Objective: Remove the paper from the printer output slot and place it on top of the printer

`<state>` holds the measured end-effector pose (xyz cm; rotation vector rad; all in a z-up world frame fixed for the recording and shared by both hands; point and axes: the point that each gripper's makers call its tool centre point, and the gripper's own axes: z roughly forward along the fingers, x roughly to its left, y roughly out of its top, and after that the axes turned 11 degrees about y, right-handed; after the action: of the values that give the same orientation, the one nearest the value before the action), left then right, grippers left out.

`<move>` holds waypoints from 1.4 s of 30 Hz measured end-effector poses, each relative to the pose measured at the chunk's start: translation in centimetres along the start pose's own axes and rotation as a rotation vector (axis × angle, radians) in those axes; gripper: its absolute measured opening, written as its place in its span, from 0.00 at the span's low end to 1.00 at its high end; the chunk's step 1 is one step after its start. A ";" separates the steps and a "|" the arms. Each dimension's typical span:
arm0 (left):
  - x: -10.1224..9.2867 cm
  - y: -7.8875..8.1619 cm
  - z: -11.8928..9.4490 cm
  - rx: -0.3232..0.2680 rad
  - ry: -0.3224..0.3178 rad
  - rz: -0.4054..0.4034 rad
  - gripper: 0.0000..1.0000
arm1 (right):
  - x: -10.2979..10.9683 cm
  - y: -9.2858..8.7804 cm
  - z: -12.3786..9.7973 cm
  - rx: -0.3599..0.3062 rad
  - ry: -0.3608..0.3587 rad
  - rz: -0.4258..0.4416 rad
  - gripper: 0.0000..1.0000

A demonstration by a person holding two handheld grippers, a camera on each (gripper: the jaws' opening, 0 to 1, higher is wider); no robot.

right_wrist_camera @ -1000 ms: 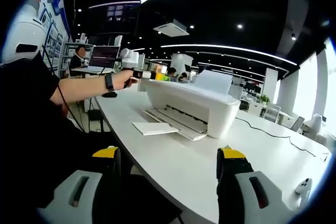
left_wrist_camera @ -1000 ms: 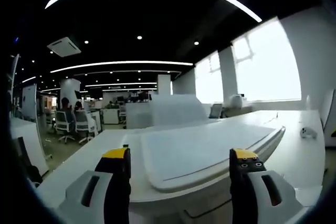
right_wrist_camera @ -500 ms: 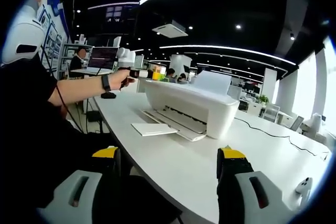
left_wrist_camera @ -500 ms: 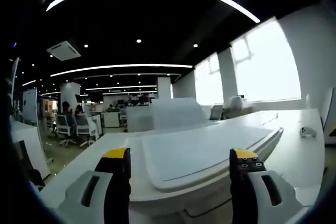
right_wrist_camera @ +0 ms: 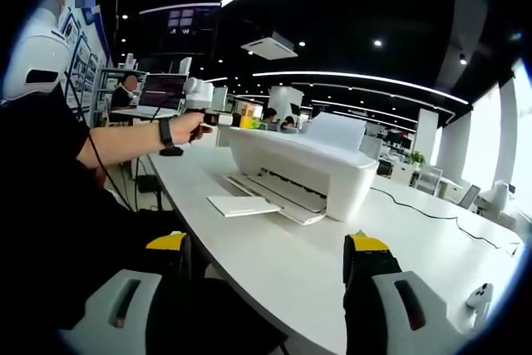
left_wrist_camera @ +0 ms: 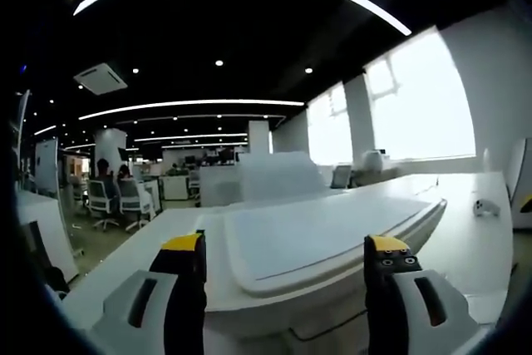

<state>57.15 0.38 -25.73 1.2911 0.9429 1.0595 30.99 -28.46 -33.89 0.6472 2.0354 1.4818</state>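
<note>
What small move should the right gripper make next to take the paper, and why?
Probably move the right gripper forward and down toward the paper. The sheet lies on the printer's output tray, untouched, and the right gripper is open, empty and well short of it. The left gripper, also open, is at the printer's far end above its lid, not near the sheet.

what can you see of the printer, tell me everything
The printer is a white, glossy plastic box with rounded corners, sitting flat on the white table. Its flat lid is closed and bare. A rear paper support rises behind it, seemingly holding white sheets. At the front, the output tray is folded out low, with a white paper lying at its end. A dark cable trails from its far side. Neither set of tongs touches it.
</note>
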 end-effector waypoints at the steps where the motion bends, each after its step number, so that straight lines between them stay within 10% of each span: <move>1: 0.0 0.0 0.0 0.001 0.000 0.001 0.81 | 0.0 0.0 0.0 0.000 0.000 0.000 0.70; 42: -2.2 -0.1 -2.5 -0.001 -0.051 0.018 0.81 | 0.0 0.4 -0.2 -0.008 -0.015 -0.001 0.70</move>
<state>54.20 -1.07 -26.08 1.3217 0.8935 1.0355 30.92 -28.50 -33.49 0.6522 2.0168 1.4796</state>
